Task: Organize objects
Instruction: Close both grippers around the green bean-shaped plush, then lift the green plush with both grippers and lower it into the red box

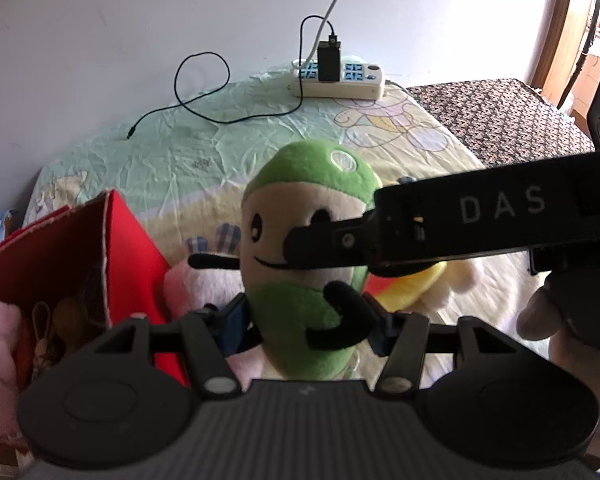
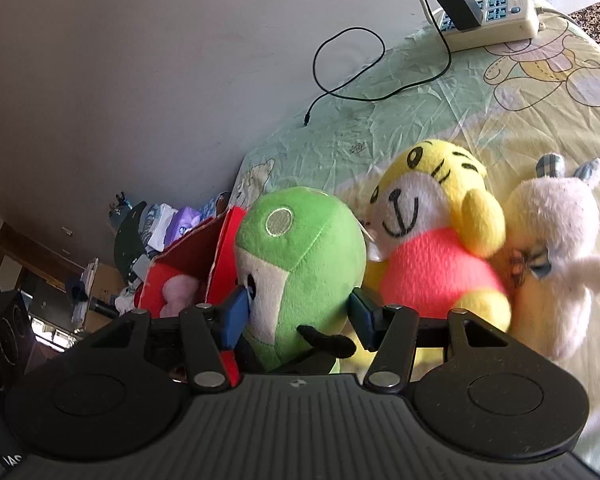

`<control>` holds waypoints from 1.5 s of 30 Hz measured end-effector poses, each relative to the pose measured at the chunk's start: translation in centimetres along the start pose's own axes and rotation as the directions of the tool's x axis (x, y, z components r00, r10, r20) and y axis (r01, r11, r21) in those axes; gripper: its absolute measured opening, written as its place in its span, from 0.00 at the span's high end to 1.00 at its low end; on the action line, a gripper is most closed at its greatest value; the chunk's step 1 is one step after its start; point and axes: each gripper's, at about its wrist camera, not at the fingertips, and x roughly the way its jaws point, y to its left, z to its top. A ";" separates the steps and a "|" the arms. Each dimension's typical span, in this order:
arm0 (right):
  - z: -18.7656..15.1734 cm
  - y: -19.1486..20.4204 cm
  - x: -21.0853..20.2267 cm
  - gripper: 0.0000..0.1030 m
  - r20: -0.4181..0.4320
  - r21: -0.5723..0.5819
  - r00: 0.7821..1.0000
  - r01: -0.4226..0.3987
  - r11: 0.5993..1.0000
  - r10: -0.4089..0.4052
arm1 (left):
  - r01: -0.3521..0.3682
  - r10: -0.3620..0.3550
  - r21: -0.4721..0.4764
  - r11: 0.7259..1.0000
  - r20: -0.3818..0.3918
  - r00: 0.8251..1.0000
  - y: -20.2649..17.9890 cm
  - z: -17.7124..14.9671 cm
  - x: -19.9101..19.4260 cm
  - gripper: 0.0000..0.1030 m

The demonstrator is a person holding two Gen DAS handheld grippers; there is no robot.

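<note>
Two tongs [image 1: 306, 320] [image 2: 298, 316] gripping one green plush [image 2: 300, 264], one red box [image 1: 60, 240]

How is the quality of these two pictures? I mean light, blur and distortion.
Left wrist view: daylight blows out the doorway at upper right; the fisheye bends the bed edge; the green plush is sharp, the hand smeared. Right wrist view: softer light, the wall shaded; the white plush at the right edge is blurred, the power strip stretched.

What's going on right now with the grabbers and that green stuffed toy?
Left gripper and right gripper both clamp green plush. Red box open on the left. Yellow tiger plush crowds alongside.
</note>
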 end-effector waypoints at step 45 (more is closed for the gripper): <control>-4.5 17.0 7.2 0.44 0.095 -0.231 0.995 0.012 0.973 0.010 | 0.086 -0.088 0.019 0.996 0.212 0.973 17.0 -6.5 -10.9 0.45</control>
